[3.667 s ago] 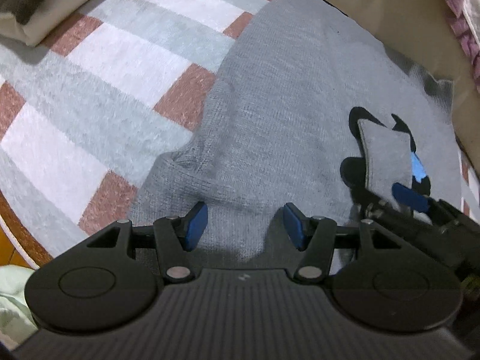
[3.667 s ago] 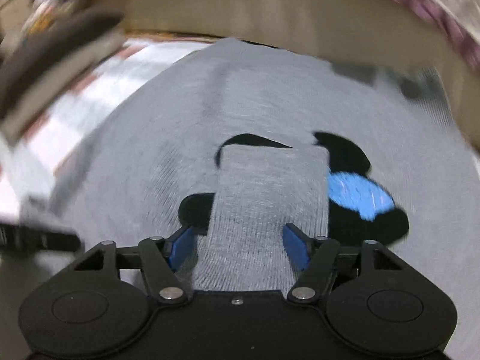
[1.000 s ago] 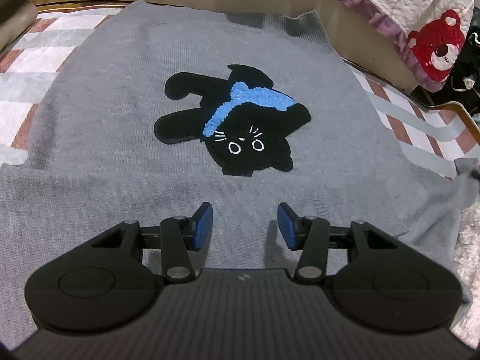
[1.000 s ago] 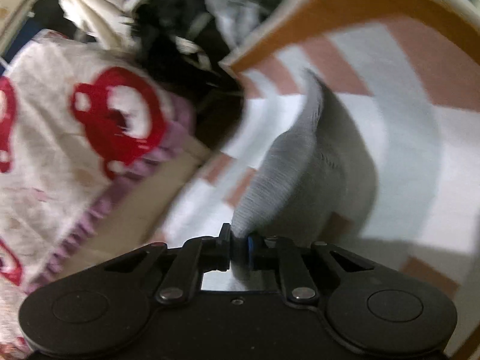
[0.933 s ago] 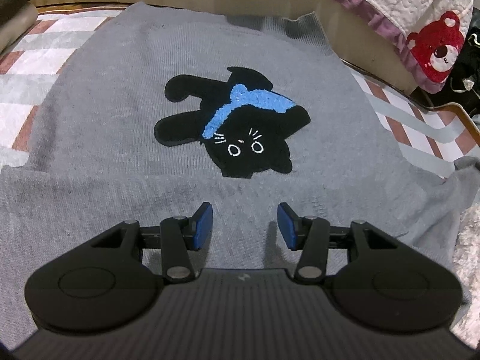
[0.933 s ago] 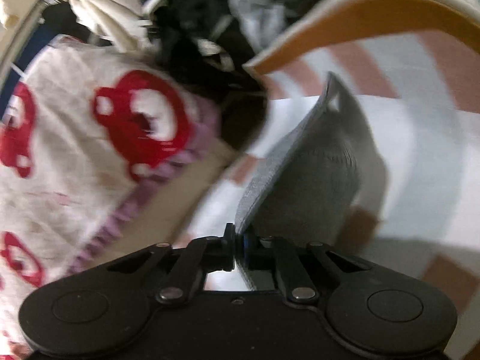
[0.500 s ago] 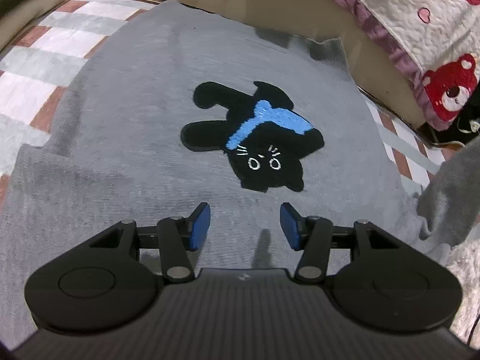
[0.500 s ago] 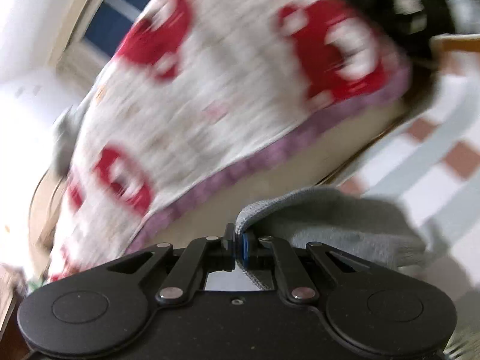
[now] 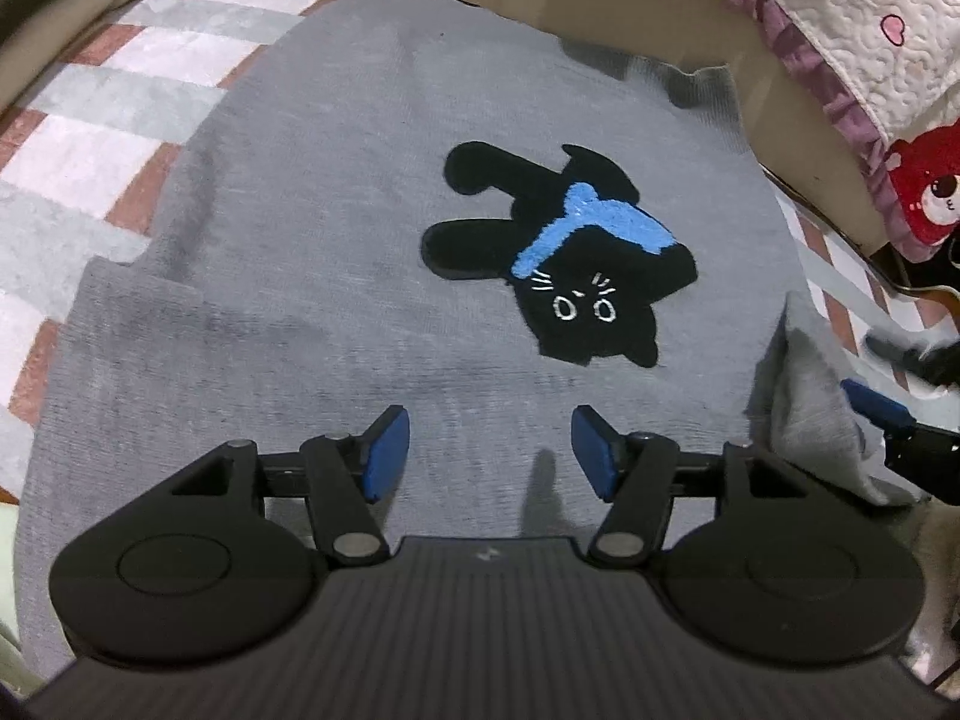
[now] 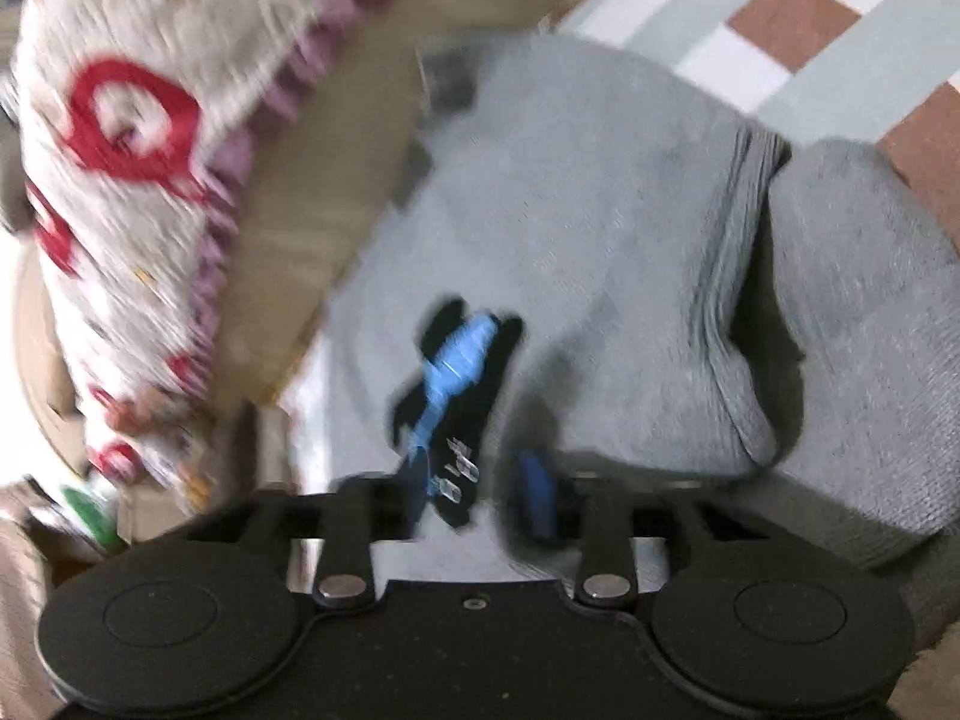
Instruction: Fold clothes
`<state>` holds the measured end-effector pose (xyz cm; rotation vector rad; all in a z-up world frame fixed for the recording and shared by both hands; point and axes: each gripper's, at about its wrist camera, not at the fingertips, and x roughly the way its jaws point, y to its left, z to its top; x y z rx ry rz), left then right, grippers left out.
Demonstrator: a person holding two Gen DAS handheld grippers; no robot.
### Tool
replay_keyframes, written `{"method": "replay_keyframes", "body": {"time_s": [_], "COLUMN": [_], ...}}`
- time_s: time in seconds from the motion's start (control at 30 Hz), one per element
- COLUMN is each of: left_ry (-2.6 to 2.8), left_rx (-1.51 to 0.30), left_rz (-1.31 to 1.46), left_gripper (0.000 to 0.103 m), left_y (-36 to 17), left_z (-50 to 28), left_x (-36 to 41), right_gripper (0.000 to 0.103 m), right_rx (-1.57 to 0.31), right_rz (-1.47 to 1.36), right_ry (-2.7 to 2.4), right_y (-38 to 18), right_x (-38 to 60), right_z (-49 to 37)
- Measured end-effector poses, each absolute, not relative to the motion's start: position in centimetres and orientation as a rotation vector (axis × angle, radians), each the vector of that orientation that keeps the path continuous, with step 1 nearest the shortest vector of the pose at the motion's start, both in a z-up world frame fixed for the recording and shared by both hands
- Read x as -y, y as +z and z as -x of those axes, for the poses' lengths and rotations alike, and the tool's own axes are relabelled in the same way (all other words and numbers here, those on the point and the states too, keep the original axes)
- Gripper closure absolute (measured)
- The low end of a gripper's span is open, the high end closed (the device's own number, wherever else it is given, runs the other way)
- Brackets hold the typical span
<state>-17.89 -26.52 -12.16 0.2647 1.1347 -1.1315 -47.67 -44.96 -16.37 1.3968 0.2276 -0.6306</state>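
A grey sweater lies flat on the rug, its black cat patch with a blue band facing up. My left gripper hovers over the sweater's near part, jaws opening, nothing between them. The right sleeve lies bunched on the sweater's right edge. In the blurred right wrist view my right gripper is over the sweater near the cat patch. Its jaws are opening with no cloth between them, and the sleeve lies loose to the right. One of its blue pads shows in the left wrist view.
A checked rug of white, grey and brown squares lies under the sweater. A quilt with red bears hangs at the far right over a beige base. A brown and beige cushion sits at the far left.
My right gripper swung the pinched sleeve from over the rug back onto the sweater and let go of it. My left gripper's jaws widened.
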Motion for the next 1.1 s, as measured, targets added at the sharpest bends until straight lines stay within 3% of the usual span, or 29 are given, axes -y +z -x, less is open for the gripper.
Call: {"method": "replay_keyframes", "body": {"time_s": [0.2,0.27,0.4,0.5,0.57,0.63,0.73,1.0,1.07,1.1], "left_ry": [-1.163,-1.193,-1.3,-1.388,-1.452,-1.503,-1.565,-1.626,-1.613,-1.609], "left_rx": [-1.071,-1.07,-1.048,-0.996,-1.021,-1.114,-1.233,-1.22,-1.23,-1.218], "left_rz": [-0.263,-0.233,-0.176,-0.195,-0.203,-0.193,-0.181,-0.328,-0.411,-0.447], "left_gripper": [0.044,0.044,0.044,0.041,0.04,0.037,0.036,0.028,0.033,0.067], "left_y": [-11.2,-10.9,-10.2,-9.6,-9.7,-10.0,-10.2,-11.6,-12.7,-13.1], "left_z": [18.5,18.5,19.4,21.0,21.8,22.4,23.5,29.6,31.1,31.8], "left_x": [26.6,26.7,27.3,27.9,28.6,30.6,34.0,42.6,43.5,43.6], "right_gripper": [0.046,0.037,0.034,0.035,0.035,0.035,0.035,0.034,0.034,0.034], "right_rx": [-0.127,-0.189,-0.352,-0.232,-0.192,0.038,0.138,0.245,0.229,0.227], "right_rz": [-1.464,-1.407,-1.213,-1.361,-1.621,-1.868,-1.84,-1.711,-1.694,-1.693], "right_ry": [-0.656,-0.661,-0.769,-0.835,-0.854,-0.777,-0.788,-0.743,-0.718,-0.708], "right_y": [-14.8,-13.5,-12.3,-16.5,-21.1,-24.0,-23.4,-21.8,-21.6,-21.6], "right_x": [45.2,46.6,51.3,54.3,55.1,54.9,54.7,55.0,55.6,55.7], "right_z": [50.1,50.1,49.1,50.6,52.8,55.3,56.5,58.0,57.7,57.7]}}
